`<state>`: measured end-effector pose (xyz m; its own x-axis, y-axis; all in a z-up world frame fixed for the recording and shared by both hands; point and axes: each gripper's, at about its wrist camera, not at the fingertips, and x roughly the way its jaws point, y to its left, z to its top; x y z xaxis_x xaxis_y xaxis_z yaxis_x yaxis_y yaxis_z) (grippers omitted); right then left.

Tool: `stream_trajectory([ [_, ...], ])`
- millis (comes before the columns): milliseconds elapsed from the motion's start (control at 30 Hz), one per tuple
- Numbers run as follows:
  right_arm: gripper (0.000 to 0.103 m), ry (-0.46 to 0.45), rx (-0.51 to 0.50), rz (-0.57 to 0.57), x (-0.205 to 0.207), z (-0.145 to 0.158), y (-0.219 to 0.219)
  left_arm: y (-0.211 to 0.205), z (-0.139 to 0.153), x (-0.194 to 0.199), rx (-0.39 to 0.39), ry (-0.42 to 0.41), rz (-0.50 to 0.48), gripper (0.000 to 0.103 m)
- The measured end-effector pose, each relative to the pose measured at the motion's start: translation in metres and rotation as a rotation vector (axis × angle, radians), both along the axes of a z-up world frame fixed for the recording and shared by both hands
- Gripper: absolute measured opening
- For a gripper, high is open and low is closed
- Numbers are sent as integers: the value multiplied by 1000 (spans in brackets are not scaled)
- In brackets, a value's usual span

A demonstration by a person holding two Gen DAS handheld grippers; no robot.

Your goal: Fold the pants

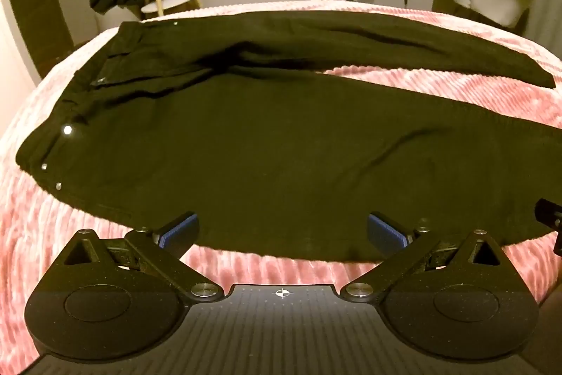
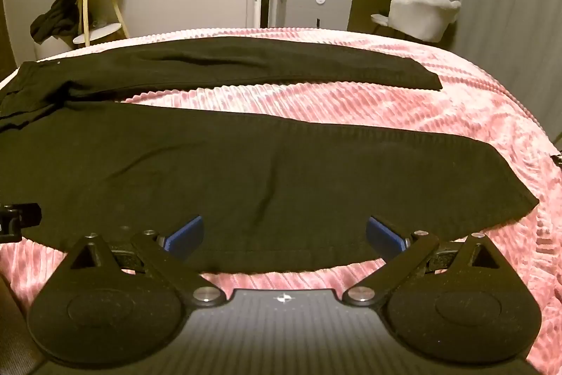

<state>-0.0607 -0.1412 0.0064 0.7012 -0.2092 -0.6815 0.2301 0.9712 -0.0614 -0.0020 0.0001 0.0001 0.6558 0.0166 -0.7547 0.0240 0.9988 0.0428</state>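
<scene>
- Pants: dark, spread flat on the bed and unfolded. In the left wrist view the waistband, with its bright rivets, sits at the left of the frame; both legs run off toward the right.
- Legs: splayed apart in a narrow V. A wedge of the pink bedspread shows between them in the centre of the right wrist view. The far leg's hem ends at upper right of centre; the near leg's hem ends at right of centre.
- Cloth condition: mostly smooth, with a few shallow creases along the near leg and some bunching at the crotch.
- Left claw: spread wide, holding nothing, poised over the near edge of the near leg at lower centre of the frame.
- Right claw: likewise wide open and empty, over the near edge of the same leg, further toward the hem.
- Judgement on step in hand: no fold yet made; likely first move is laying one leg over the other.
- Recommended practice: pinch the near edge at both stations at once, lift evenly, carry across until seams and hems align, keeping the cloth taut.
- Risk: a shallow grip could catch only the top layer of the leg.
- Surroundings: side table with dark clothing at upper left; dresser and white chair at upper right.
</scene>
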Motion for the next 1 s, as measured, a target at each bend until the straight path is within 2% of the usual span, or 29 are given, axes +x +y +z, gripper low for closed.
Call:
stream_trajectory([
  [1000,99,12,31,-22,0,-2,-4,-5,-4,1,16,5,-16,103],
])
